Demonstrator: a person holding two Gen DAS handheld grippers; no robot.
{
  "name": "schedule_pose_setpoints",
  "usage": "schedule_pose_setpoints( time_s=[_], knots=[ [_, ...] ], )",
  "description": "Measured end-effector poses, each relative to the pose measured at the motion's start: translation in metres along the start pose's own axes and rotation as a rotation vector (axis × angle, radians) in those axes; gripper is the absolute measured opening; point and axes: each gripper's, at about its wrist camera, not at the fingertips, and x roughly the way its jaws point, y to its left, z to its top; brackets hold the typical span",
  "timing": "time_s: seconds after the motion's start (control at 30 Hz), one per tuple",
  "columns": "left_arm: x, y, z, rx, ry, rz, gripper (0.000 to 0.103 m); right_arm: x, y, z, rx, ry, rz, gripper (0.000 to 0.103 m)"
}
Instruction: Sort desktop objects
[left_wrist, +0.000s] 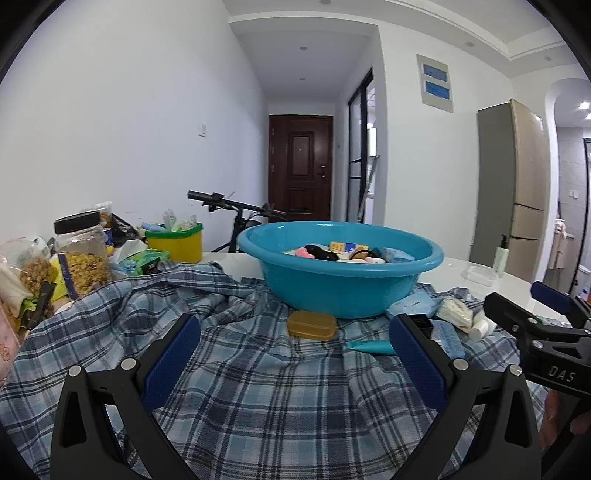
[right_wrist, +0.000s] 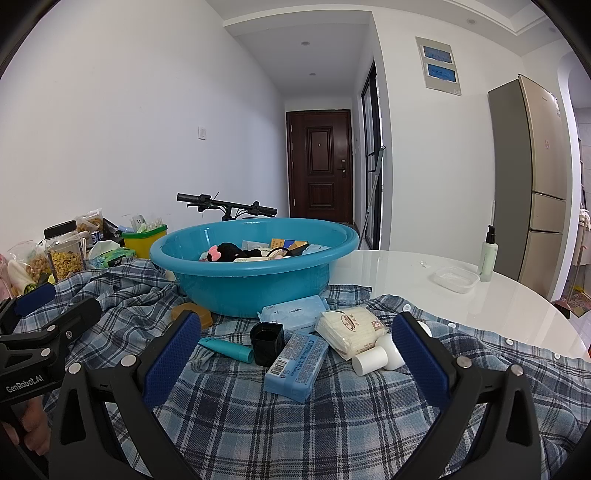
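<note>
A blue basin (left_wrist: 340, 291) (right_wrist: 255, 286) stands on a plaid cloth (left_wrist: 258, 387) (right_wrist: 332, 417) and holds a black plush toy (right_wrist: 231, 252) and several small boxes. In front of it lie an amber soap box (left_wrist: 312, 324), a teal tube (right_wrist: 226, 348), a black cup (right_wrist: 267, 342), a blue box (right_wrist: 296, 365), a wipes pack (right_wrist: 293, 312), a white pad pack (right_wrist: 351, 330) and a white bottle (right_wrist: 369, 360). My left gripper (left_wrist: 295, 363) is open and empty over the cloth. My right gripper (right_wrist: 297, 363) is open and empty, around the blue box's height.
Snack jars and bags (left_wrist: 79, 254), a yellow tub (left_wrist: 175, 243) and tissue packs crowd the far left. A clear lidded container (right_wrist: 456, 278) and a pump bottle (right_wrist: 488, 254) stand on the white table (right_wrist: 406, 269) at right. A bicycle (right_wrist: 225, 205) is behind.
</note>
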Motion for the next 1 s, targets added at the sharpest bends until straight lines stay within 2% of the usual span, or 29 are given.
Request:
schedule_pose_setpoints(
  time_s=[0.57,0.67,0.77,0.9,1.0],
  knots=[
    [-0.002,-0.001,0.001,0.009,-0.006,0.027,0.103,0.002,-0.001,0.0,0.001,0.0,0.001,0.103],
    [0.0,0.001,0.001,0.004,0.003,0.0,0.103,0.002,-0.001,0.0,0.002,0.0,0.001,0.103],
    [0.003,0.0,0.001,0.01,0.013,0.016,0.103,0.002,-0.002,0.001,0.001,0.002,0.001,0.103],
    [0.005,0.001,0.0,0.007,0.025,-0.007,0.103,0.002,-0.001,0.0,-0.004,0.008,0.002,0.103],
    [0.011,0.004,0.001,-0.019,0.064,-0.023,0.103,0.002,-0.002,0.002,-0.003,0.011,0.012,0.103]
  ],
)
